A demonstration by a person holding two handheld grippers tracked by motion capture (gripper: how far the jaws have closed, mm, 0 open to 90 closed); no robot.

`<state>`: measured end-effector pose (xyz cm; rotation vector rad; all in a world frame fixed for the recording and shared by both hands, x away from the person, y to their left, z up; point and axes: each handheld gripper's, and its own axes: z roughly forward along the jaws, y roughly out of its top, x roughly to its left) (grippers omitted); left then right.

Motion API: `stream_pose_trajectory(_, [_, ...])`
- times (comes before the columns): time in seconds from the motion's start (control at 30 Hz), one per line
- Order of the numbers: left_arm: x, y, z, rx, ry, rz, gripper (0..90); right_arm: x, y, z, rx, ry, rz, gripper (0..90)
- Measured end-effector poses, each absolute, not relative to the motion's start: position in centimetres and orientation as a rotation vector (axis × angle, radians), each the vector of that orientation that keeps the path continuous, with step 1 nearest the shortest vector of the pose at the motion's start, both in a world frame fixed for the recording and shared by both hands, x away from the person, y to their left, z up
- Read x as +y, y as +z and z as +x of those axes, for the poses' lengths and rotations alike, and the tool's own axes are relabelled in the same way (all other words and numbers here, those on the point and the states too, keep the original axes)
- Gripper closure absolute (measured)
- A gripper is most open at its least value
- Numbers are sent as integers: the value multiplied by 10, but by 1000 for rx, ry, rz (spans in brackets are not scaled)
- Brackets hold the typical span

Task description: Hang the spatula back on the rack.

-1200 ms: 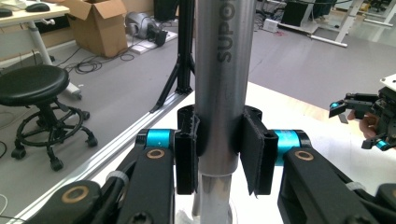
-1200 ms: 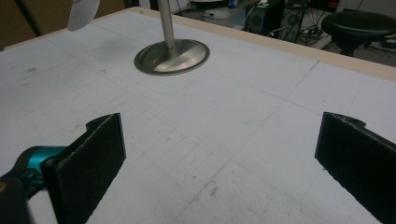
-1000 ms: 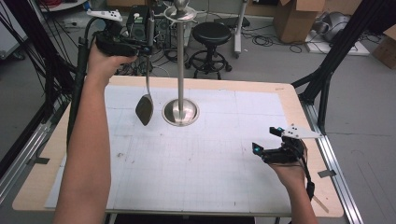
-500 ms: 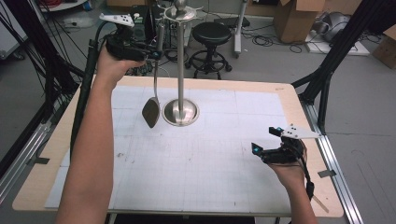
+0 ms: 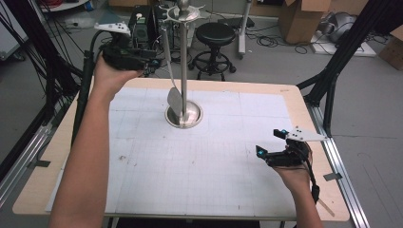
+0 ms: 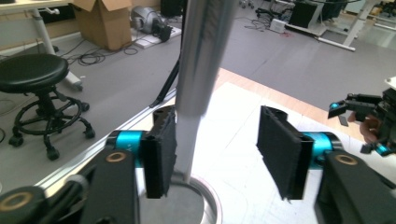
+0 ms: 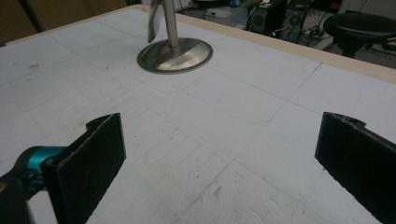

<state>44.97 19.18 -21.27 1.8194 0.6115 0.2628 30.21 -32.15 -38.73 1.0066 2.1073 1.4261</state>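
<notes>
1. Spoon (image 5: 171,71) hangs by the top of its handle from the spoked head of the metal stand (image 5: 184,57), its bowl low, just above the stand's round base at the far middle of the table (image 5: 228,199)
2. Left gripper (image 5: 153,64), held up in the person's left hand (image 5: 111,76) at the far left of the high view, points toward the stand; the spoon's handle passes just past its jaw tips, beside the pole
3. Its jaws have just been opening and now stand roughly half apart. In the left gripper view a blurred, bright metal shaft (image 6: 201,60) rises through the gap, close against the near-side pad (image 6: 161,149) and well clear of the other. Whether that shaft is the spoon's handle or the pole I cannot tell, nor whether the near pad touches it; the pads do not squeeze it
4. That same view shows the stand's base rim between the jaws at the bottom, and the other hand's gripper far off at the right edge
5. Right gripper (image 5: 267,149) sits low over the near right part of the table, in the right hand (image 5: 292,166), well apart from the stand and the spoon
6. Its jaws gape wide with only bare table between them; in the right gripper view (image 7: 219,154) the stand's base and the spoon's bowl (image 7: 152,23) show far ahead
</notes>
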Motion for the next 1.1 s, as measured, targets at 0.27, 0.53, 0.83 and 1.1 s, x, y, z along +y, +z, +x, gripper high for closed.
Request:
stream_pose_trajectory(0.27, [218, -227, 393, 531, 294, 1810, 414, -319, -385, 301, 2106, 1432, 989, 7])
stream_pose_trajectory(0.53, [231, -229, 378, 510, 281, 1781, 413, -315, -386, 303, 2111, 1443, 987, 7])
stream_pose_trajectory(0.83, [233, -243, 362, 466, 262, 1772, 358, -312, -385, 303, 2108, 1439, 984, 7])
stream_pose_trajectory(1.1, [233, -277, 349, 477, 239, 1758, 275, -309, -387, 305, 2117, 1446, 978, 7])
